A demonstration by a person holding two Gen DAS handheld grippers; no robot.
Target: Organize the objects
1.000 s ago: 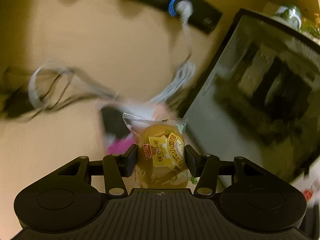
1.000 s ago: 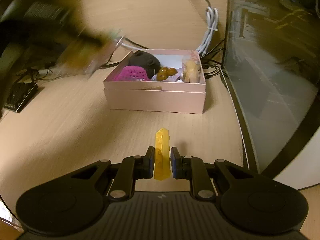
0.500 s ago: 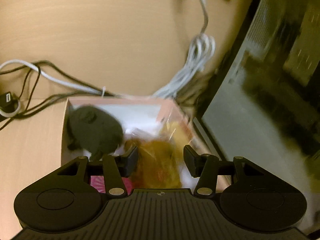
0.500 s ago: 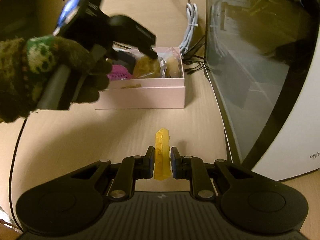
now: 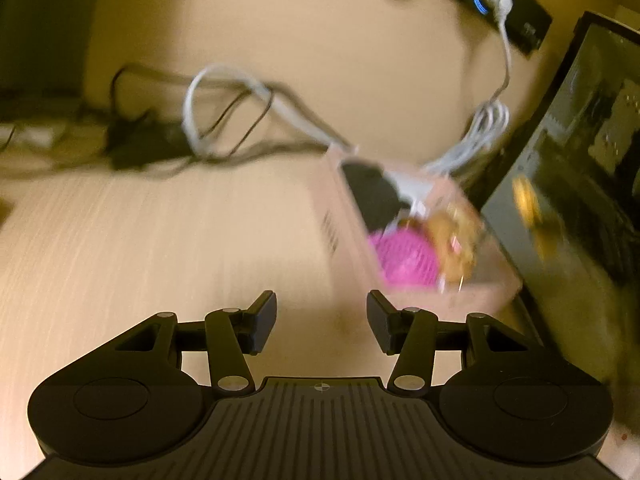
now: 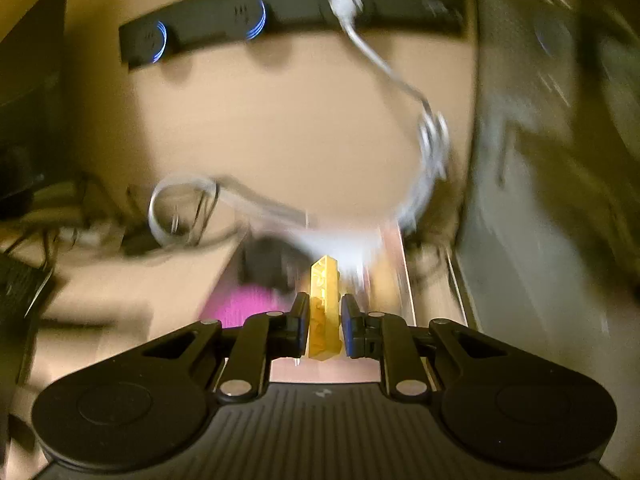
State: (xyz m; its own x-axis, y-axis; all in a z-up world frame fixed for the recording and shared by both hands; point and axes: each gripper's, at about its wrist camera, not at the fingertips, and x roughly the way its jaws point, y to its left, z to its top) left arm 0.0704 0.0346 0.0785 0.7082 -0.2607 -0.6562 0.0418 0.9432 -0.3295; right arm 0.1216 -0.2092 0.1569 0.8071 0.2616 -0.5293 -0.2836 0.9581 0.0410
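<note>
No legible text — all blurred

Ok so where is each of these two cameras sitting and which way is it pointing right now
Left wrist: on the left gripper, looking along its open, empty fingers across the wooden desk at the pink box, ahead to the right; only the gripper's own frame shows.
Right wrist: on the right gripper, low over the same box, facing the black power strip; its fingers clamp a yellow brick.
Shared: the box with its pink ball, the white cable, the power strip.
</note>
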